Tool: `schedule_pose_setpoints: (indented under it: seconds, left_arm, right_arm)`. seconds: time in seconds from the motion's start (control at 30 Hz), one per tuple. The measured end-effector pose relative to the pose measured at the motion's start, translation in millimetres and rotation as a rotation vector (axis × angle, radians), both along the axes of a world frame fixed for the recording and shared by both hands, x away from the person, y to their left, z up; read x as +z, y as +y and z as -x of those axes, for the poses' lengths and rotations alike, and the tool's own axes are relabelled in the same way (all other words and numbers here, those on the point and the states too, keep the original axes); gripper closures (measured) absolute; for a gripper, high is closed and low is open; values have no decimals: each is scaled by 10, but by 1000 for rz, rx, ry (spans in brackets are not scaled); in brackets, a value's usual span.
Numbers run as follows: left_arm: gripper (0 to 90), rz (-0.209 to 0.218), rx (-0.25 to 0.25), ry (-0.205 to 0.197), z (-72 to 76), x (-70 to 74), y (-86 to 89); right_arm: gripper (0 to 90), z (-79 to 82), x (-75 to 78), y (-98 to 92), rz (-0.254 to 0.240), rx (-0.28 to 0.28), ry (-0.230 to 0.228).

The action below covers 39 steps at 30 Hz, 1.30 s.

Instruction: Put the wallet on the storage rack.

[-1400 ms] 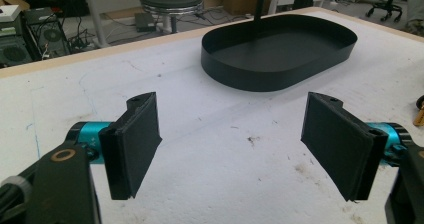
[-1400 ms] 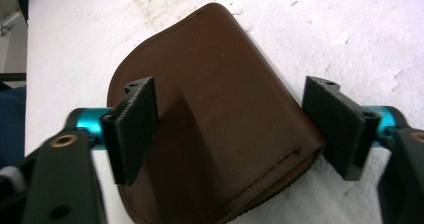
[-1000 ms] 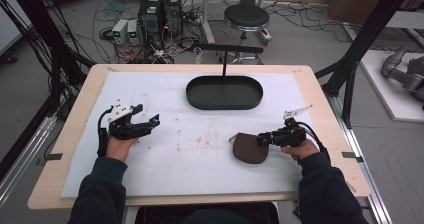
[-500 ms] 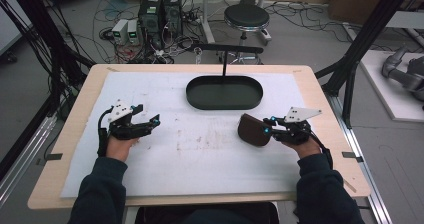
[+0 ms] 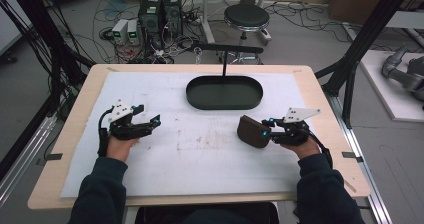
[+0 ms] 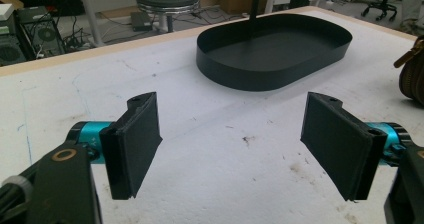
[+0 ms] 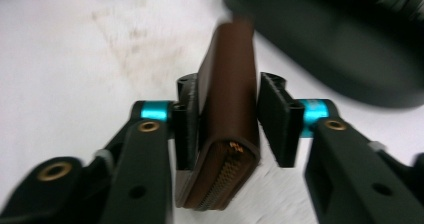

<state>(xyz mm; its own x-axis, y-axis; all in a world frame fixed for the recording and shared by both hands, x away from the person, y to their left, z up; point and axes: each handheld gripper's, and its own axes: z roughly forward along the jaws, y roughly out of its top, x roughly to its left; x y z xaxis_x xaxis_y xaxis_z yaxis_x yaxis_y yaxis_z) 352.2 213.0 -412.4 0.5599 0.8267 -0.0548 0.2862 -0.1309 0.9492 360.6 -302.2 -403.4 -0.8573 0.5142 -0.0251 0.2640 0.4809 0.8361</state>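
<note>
At the left of the table (image 5: 320, 96), the left gripper (image 5: 150, 122) is resting low over the white mat (image 5: 200, 154) with its jaws standing wide and nothing between them. In the left gripper view the two black pads (image 6: 137, 139) are framing bare, stained mat, and a brown zipped edge is poking in at the right border, cut off.

Far and central, the black oval tray (image 5: 224, 92) is sitting with a thin upright post rising from it.

Right of centre, near the tray, the brown zip wallet (image 5: 251, 131) is sitting between the jaws of the right gripper (image 5: 267, 132). Those jaws have just been opening: in the right gripper view the wallet (image 7: 225, 109) is leaning against the left pad, while a narrow gap is showing at the right pad (the view is blurred, so the contact is hard to judge). Whether the wallet is touching the mat is unclear.
</note>
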Motion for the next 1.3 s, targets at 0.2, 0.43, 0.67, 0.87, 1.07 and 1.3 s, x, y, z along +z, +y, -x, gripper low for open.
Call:
schedule_pose_setpoints:
  seconds: [0.2,0.43,0.67,0.87,1.07,1.3]
  left_arm:
    - [234,2,-1,2,0,1,11]
    - [234,0,-6,5,1,-2,-1]
    - [234,3,-4,4,-4,-6,0]
    - [234,6,-17,-3,-2,-4,3]
    - [234,5,-25,-9,2,-2,5]
    - [234,0,-30,-18,7,1,13]
  right_arm:
    - [616,-29,-130,180,61,36,53]
    - [656,-54,-150,137,16,22,105]
    - [662,-113,-92,123,-46,-36,82]
    - [663,-226,64,198,-81,-100,69]
    - [664,-498,264,299,-122,-177,32]
    - [663,-916,371,440,-154,-277,17]
